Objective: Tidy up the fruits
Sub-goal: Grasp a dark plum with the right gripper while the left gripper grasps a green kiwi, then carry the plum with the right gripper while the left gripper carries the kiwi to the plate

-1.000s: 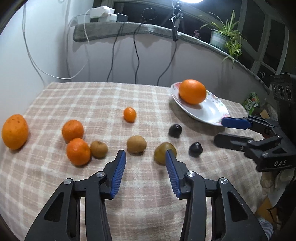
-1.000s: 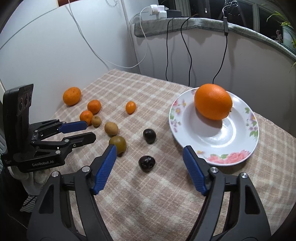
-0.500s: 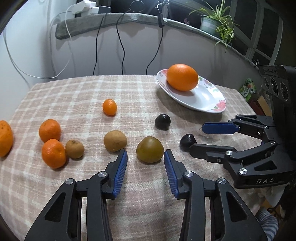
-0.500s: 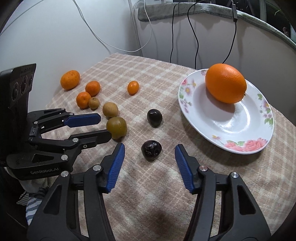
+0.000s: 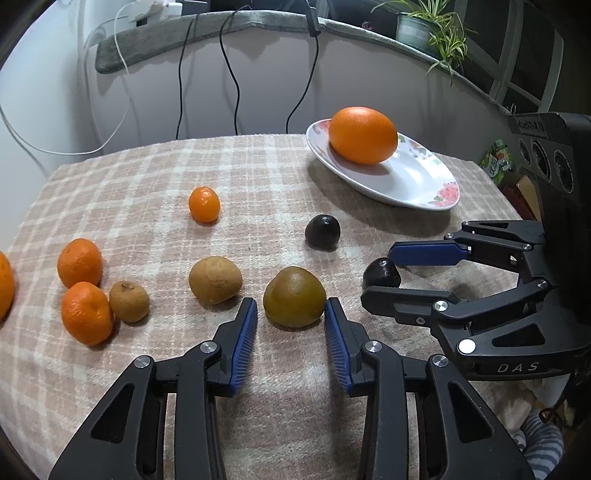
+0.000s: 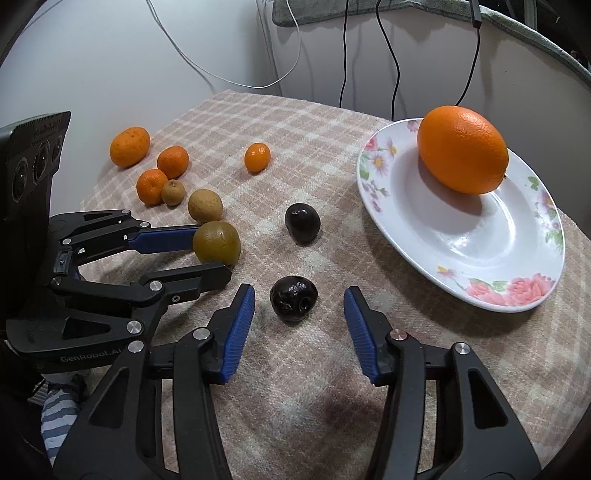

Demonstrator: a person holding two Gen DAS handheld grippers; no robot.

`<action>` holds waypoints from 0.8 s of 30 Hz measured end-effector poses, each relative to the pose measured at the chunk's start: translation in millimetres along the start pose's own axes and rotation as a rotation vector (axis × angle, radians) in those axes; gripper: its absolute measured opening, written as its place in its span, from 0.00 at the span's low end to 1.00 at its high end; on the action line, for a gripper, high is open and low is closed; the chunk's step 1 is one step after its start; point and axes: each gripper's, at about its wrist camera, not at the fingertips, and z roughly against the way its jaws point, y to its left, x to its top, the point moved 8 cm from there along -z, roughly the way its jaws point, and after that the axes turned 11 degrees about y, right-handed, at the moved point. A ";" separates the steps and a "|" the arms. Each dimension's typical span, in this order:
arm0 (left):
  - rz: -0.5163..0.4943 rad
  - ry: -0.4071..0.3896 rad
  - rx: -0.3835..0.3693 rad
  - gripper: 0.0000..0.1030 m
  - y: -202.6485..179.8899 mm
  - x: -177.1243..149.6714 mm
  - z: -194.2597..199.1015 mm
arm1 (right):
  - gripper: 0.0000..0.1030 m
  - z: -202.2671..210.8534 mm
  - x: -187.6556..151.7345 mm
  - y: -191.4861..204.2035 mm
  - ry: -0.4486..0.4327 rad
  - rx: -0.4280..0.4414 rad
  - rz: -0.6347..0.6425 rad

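Note:
My left gripper [image 5: 291, 310] is open, its blue pads either side of an olive-brown round fruit [image 5: 294, 296] on the checked cloth. My right gripper [image 6: 299, 295] is open around a dark wrinkled fruit [image 6: 293, 300]; the same gripper [image 5: 402, 273] and fruit [image 5: 381, 273] show in the left wrist view. A large orange [image 6: 463, 148] lies on a white flowered plate [image 6: 480, 258] at the right. A second dark fruit [image 6: 302, 223] lies between the plate and the olive fruit [image 6: 217, 243].
On the cloth to the left lie a tan fruit [image 5: 215, 279], a small brown fruit [image 5: 129, 301], two tangerines [image 5: 86, 312] [image 5: 79, 262], a small tangerine [image 5: 204, 204] and a bigger orange [image 6: 130, 146]. Cables hang down the back wall. A potted plant [image 5: 428, 26] stands on the ledge.
Both grippers have moved forward and down. The left now brackets the olive-brown fruit and the right brackets the near dark fruit. The right's jaws have narrowed somewhat.

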 end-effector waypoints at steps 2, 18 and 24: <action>-0.005 0.002 -0.002 0.32 -0.8 0.2 -0.7 | 0.47 -0.5 0.9 0.3 -0.001 -0.001 0.003; 0.016 -0.008 -0.029 0.28 -0.4 1.0 3.4 | 0.27 1.5 -2.2 2.8 -0.001 0.001 0.011; 0.022 -0.026 -0.043 0.27 -3.2 3.9 11.0 | 0.27 12.1 -2.7 1.5 -0.028 0.010 -0.003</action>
